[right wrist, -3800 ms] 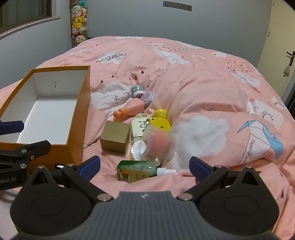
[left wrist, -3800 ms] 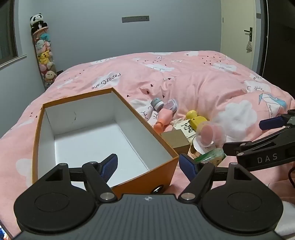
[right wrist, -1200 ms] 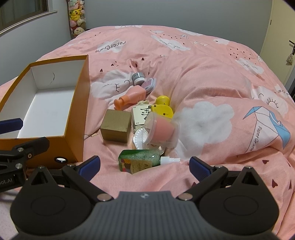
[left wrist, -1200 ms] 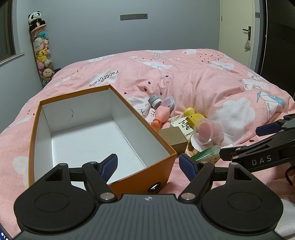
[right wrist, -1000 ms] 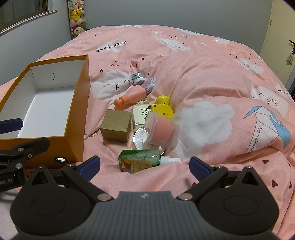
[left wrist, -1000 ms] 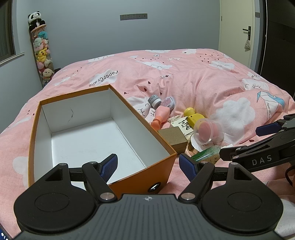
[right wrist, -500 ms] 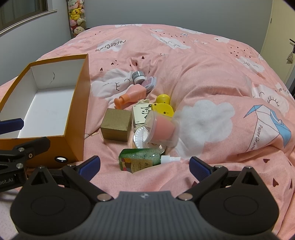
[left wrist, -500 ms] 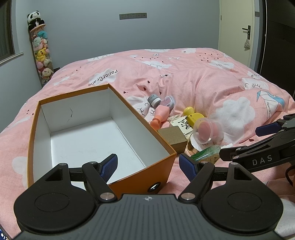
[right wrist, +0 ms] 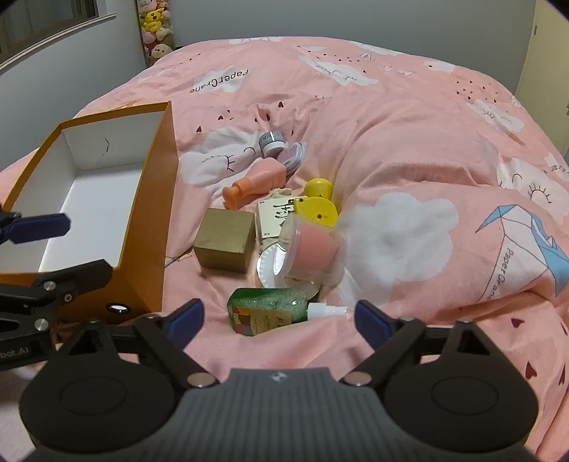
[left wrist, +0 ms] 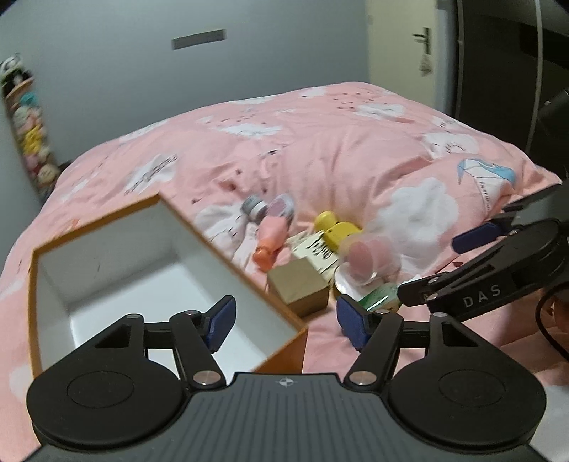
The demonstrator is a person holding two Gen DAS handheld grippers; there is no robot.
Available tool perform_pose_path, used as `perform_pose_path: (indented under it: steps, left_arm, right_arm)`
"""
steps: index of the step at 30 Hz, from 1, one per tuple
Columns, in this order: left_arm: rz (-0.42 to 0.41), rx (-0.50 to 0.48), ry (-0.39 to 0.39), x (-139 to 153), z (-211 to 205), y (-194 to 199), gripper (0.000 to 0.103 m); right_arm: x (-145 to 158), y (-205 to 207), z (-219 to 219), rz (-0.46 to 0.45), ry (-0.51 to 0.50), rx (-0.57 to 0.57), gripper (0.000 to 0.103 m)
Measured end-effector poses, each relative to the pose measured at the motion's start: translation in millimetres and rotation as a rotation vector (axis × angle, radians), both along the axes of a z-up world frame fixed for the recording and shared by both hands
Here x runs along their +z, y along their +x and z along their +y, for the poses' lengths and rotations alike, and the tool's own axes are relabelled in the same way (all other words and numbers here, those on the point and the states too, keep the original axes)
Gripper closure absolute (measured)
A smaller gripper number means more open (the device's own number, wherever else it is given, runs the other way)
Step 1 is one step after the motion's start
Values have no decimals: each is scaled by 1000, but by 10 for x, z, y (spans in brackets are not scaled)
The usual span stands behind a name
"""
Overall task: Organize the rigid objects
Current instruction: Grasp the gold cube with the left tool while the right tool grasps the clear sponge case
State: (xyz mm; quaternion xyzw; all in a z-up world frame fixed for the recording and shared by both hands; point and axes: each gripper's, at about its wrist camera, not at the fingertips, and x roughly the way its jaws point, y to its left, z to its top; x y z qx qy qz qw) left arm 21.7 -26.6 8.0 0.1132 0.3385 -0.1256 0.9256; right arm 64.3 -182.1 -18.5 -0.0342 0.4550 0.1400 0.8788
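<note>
Green bottle (right wrist: pixel 267 310) beside orange box (right wrist: pixel 151 227)

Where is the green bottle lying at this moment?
In the right wrist view, the green bottle lies on its side on the pink duvet, just beyond the right claw, right of the orange box.

This is a bedroom in a home: a wide bed under a pink duvet printed with white clouds and paper cranes (right wrist: pixel 409 117) fills most of the room. Plain grey walls (left wrist: pixel 106 71) surround it, with a cream door with a dark lever handle (left wrist: pixel 402 46) and a tall hanging column of small plush toys (right wrist: pixel 156 25) beside a window sill (right wrist: pixel 53 35).
</note>
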Motion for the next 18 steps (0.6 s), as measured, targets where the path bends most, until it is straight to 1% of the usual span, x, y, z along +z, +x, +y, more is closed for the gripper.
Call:
perform_pose_path:
  steps: [3,5,6,8,10,12,14,16,18]
  left_arm:
    - [16,-51,44,13,-101,142,31]
    - [33,-68,77,1,-181,250,33]
    - [44,-71,92,-12,-219,310,34]
    - [72,-89,92,-40,-253,423,36]
    - [118,-134,76,-69,-248,550,40]
    - [159,-189,74,-85,-234,667,40]
    - [189,-266,97,-98,-242,768,39]
    - [215,-331,131,-114,-249,873,32]
    - [234,-371,145,-124,-239,985,30]
  right_arm:
    - [5,83,-44,3,16,9,18]
    - [-5,150,-63,5,13,18,19]
    - [-16,183,-70,10,11,21,22]
    - [-53,279,-90,31,14,20,28]
    - [-100,401,-136,68,41,13,29]
    - [-140,504,-174,100,66,5,31]
    - [-167,596,-201,119,85,-1,31]
    - [-194,686,-216,130,96,-13,31]
    - [-220,774,-215,136,103,-24,31]
